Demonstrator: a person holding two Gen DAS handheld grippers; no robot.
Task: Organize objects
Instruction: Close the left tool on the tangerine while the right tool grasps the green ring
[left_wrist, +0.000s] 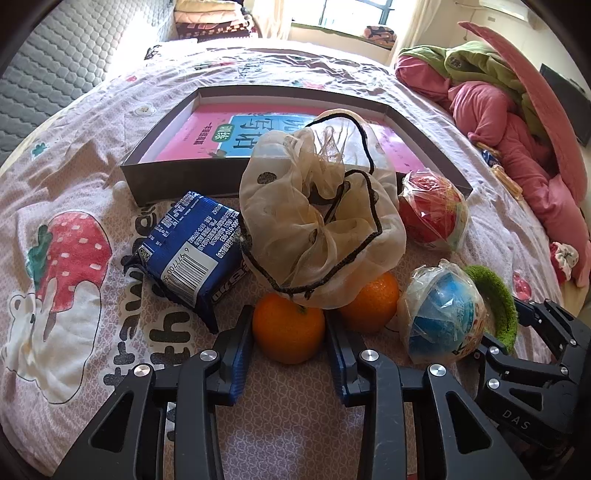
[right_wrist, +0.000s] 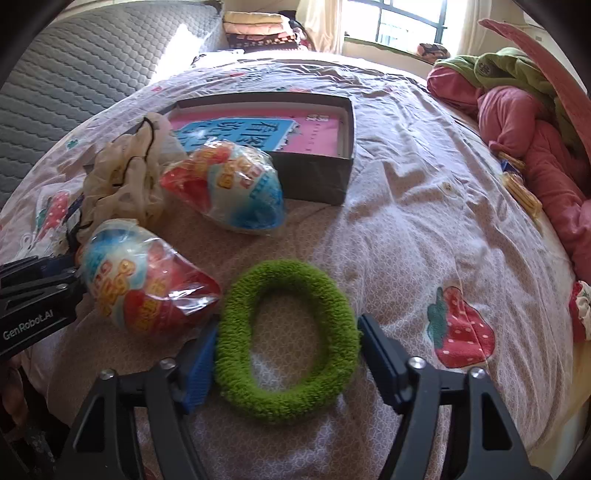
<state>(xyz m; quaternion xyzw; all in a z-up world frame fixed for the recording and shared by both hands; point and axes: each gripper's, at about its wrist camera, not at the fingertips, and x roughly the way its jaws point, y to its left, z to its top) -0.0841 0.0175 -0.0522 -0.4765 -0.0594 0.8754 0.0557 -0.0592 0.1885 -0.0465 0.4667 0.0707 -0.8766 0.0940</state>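
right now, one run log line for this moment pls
left gripper: open around near orange | right gripper: open around green ring | box: holds pink book only

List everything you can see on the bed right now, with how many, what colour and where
Oranges: two, orange, nearest the left gripper; one between its fingers, the other partly under the mesh bag.
Mesh bag: one, beige with black drawstring, in front of the box.
Snack pack: one, blue, left of the bag.
Wrapped toy eggs: two, red, white and blue, right of the bag; second nearer the box.
Fuzzy ring: one, green, between the right gripper's fingers.
Box: one, grey, farther back, holding a pink book.
Left gripper: open around the orange.
Right gripper: open around the ring.
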